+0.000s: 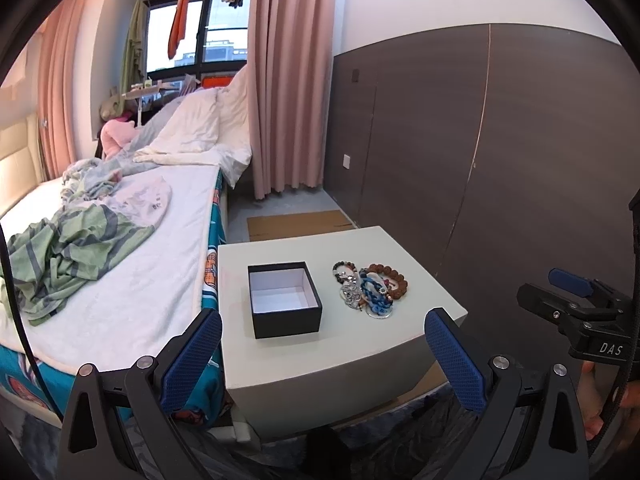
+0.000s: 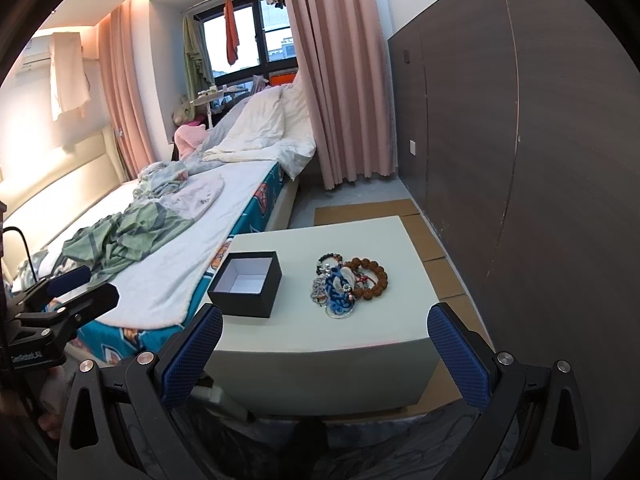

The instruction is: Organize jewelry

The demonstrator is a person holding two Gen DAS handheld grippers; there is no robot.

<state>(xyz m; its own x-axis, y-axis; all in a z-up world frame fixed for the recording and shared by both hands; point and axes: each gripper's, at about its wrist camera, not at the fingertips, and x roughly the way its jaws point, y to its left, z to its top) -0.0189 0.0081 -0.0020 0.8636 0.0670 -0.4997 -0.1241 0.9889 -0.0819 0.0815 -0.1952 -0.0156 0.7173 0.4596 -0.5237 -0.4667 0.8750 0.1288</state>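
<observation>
An open black box (image 1: 285, 300) with a white empty inside stands on a white bedside table (image 1: 280, 356). To its right lies a pile of bracelets (image 1: 370, 290): brown wooden beads, dark beads, blue braided cord and silver pieces. My left gripper (image 1: 324, 344) is open and empty, short of the table's front edge. In the right wrist view the box (image 2: 246, 284) and the bracelets (image 2: 348, 284) lie on the same table (image 2: 320, 364). My right gripper (image 2: 326, 344) is open and empty, also short of the table.
A bed (image 1: 132, 272) with crumpled clothes and pillows runs along the table's left side. A dark panelled wall (image 1: 500, 160) is on the right. Cardboard (image 1: 296, 222) lies on the floor behind the table. Pink curtains (image 1: 288, 80) hang beyond.
</observation>
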